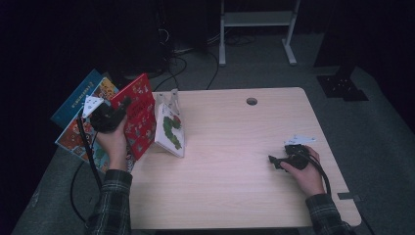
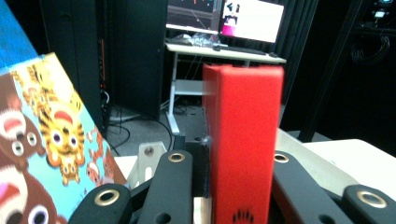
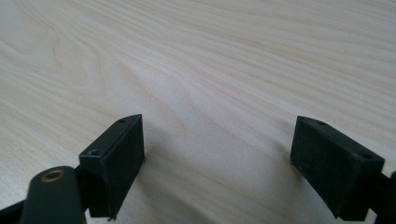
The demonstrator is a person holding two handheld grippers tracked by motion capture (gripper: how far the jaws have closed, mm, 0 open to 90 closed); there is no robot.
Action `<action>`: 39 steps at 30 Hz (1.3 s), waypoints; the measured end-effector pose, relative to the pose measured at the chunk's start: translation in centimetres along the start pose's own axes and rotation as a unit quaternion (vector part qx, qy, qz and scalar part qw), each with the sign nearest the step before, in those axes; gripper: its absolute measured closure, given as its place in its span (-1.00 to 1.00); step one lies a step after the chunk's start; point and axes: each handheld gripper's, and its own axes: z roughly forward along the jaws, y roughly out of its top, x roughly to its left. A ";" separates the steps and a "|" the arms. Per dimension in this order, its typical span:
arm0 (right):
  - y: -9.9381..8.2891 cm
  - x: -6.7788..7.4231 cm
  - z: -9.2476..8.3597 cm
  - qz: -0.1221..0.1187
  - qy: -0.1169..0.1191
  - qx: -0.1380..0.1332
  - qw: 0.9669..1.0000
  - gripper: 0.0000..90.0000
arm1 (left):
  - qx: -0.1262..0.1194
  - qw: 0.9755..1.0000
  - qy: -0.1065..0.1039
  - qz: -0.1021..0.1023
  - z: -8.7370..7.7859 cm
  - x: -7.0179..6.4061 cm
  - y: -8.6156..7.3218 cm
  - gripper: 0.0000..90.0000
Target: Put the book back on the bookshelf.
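Left gripper view looks along two black jaws that pinch a red book [image 2: 243, 140] by its spine edge, the book standing upright between them. Beside it on the left leans a picture book with cartoon tigers [image 2: 51, 149].

From the high view, the left gripper [image 1: 115, 110] sits at the table's left edge, with the red book [image 1: 139, 115] held tilted. Just to its right a white book with a green caterpillar [image 1: 171, 129] stands against a pale bookend [image 1: 173, 100]. To the left, the tiger book [image 1: 80, 134] and a blue book [image 1: 78, 98] lean out past the edge of the wooden table [image 1: 235, 147].

The right gripper [image 1: 276, 161] rests on the table near its right side, well apart from the books. In the right gripper view its jaws stand spread wide with bare wood between them.
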 end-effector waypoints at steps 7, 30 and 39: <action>0.0 0.0 0.0 0.000 0.000 0.000 1.000 -0.63 | 0.013 1.000 0.002 0.006 0.0 -0.1 -0.4 0.76; 0.0 0.0 0.0 0.000 0.000 0.000 1.000 -0.63 | 0.061 0.998 0.011 0.010 -1.1 -0.3 -0.6 0.20; 0.0 0.0 0.0 0.000 0.000 0.000 1.000 -0.63 | 0.078 0.997 0.017 0.021 -2.5 -0.6 -0.6 -0.22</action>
